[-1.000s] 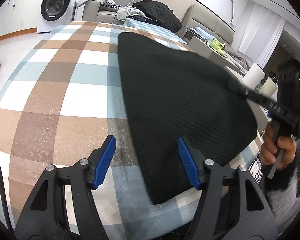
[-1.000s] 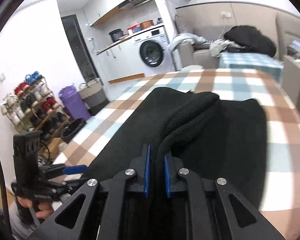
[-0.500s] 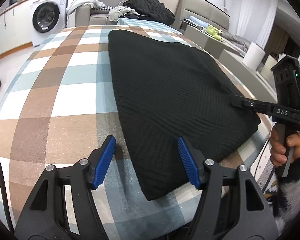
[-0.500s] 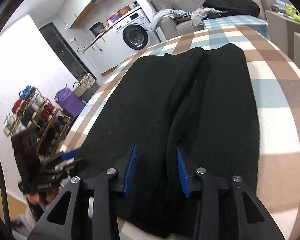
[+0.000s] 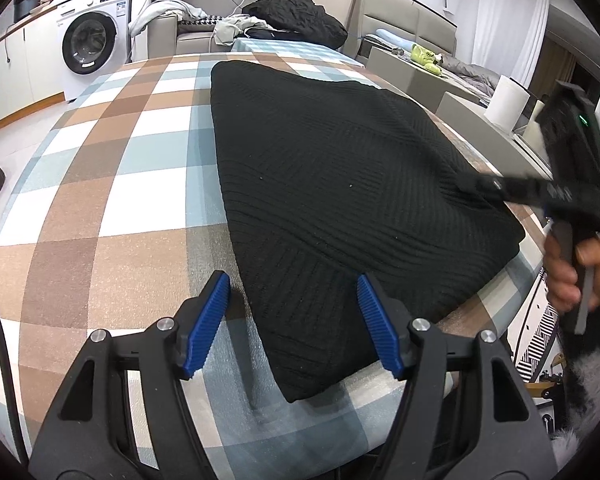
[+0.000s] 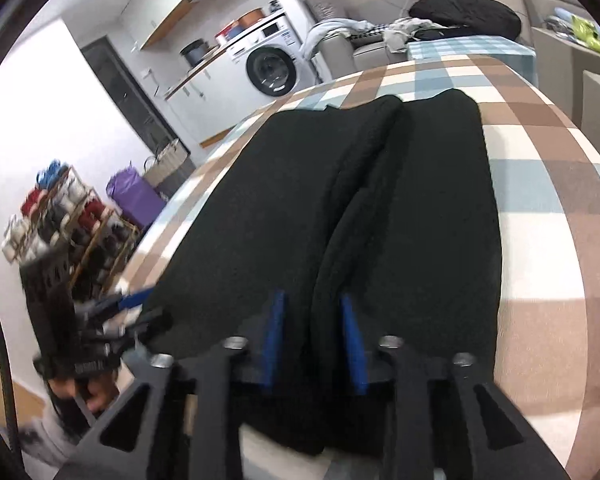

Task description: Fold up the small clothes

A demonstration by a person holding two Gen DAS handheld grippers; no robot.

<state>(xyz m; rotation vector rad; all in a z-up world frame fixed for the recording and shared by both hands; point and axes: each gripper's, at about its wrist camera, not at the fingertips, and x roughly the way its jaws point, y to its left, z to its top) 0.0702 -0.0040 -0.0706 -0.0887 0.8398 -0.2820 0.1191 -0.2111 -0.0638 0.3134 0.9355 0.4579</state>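
Observation:
A black ribbed knit garment (image 5: 340,184) lies folded on the checked tabletop (image 5: 112,200); in the right wrist view (image 6: 380,216) it shows two long folded halves with a crease between them. My left gripper (image 5: 292,320) is open and empty, its blue pads astride the garment's near corner. My right gripper (image 6: 312,340) is open over the garment's near edge, the central fold between its pads. It also shows in the left wrist view (image 5: 480,186), resting at the garment's right edge.
The table's near edge runs just below both grippers. A washing machine (image 5: 88,48), a sofa with a black pile of clothes (image 5: 296,16), a paper roll (image 5: 508,102) and a shoe rack (image 6: 68,216) stand around the table.
My right gripper has opened and let go of the garment fold, which now lies flat on the table. My left gripper stayed open and shifted slightly.

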